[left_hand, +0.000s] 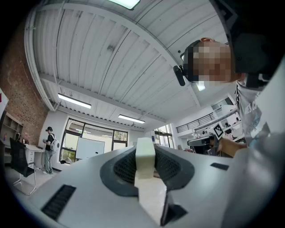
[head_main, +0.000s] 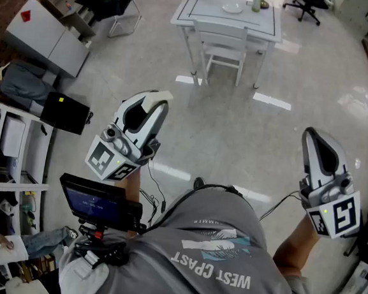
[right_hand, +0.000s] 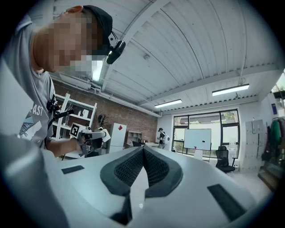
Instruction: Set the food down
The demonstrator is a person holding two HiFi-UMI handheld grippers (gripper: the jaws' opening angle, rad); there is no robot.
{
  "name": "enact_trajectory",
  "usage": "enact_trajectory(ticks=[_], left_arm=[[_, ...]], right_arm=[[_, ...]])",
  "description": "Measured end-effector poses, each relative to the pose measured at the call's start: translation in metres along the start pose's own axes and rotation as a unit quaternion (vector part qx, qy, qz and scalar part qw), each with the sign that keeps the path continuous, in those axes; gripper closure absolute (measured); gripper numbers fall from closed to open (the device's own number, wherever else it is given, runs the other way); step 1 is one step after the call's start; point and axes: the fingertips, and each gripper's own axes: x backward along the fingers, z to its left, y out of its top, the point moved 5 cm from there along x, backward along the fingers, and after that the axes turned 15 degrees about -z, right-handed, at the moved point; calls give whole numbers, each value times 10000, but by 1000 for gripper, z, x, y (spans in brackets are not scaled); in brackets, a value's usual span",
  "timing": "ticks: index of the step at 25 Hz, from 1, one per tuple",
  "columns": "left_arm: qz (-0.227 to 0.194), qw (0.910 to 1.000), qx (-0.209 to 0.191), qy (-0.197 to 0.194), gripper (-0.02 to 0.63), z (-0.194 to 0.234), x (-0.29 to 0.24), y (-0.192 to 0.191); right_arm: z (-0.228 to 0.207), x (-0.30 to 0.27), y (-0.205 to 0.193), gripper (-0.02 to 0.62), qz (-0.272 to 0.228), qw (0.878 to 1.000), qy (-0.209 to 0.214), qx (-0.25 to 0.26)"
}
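Note:
My left gripper (head_main: 157, 102) is held up over the floor, pointing away from me, and it is shut on a pale cream food piece (left_hand: 144, 153). The piece stands upright between the dark ribbed pads and pokes out past the tips, showing as a cream end (head_main: 165, 95) in the head view. My right gripper (head_main: 312, 132) is raised at the right, level with the left one. Its pads meet in a closed line (right_hand: 143, 150) with nothing between them. Both gripper views look up at the ceiling.
A white table (head_main: 201, 18) stands ahead with a plate (head_main: 232, 8) and a bottle (head_main: 257, 1) on it, and a white chair (head_main: 226, 49) is tucked in front. Shelves (head_main: 3, 159) line the left side. A small screen (head_main: 94, 202) hangs at my chest.

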Motion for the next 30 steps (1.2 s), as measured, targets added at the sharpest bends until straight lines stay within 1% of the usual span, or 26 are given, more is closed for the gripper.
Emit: enact_trajectory(ticks=[3, 6, 7, 10, 13, 19, 22, 26, 28, 30], left_arm=[[-124, 9998, 52, -131, 503, -4, -7, -5], [-156, 9997, 34, -172, 503, -16, -10, -9], [-147, 9998, 31, -136, 503, -19, -7, -13], [-100, 9998, 63, 139, 503, -22, 11, -37], [-72, 9997, 68, 203, 503, -24, 9, -41], [116, 9995, -158, 242, 503, -26, 9, -45], [188, 9992, -222, 266, 503, -24, 8, -50], [213, 9992, -212, 278, 503, -20, 6, -51], [221, 9992, -177, 288, 503, -13, 6, -55], [239, 9992, -126, 296, 503, 8, 4, -62]], right_arm=[[-1, 11, 1, 588, 9, 9998, -133, 123], [-3, 25, 1, 588, -32, 9997, -193, 140], [-4, 30, -1, 588, -46, 9997, -195, 125], [-12, 41, -7, 588, -44, 9998, -163, 99], [-17, 45, -5, 588, -61, 9998, -138, 98], [-20, 42, 4, 586, -311, 9995, 5, 92], [-22, 37, 0, 586, -286, 9995, 83, 83], [-22, 30, -6, 586, -178, 9998, 83, 21], [-24, 24, -10, 586, -143, 9999, 47, 48], [-31, 5, -16, 586, -131, 9999, -10, 62]])
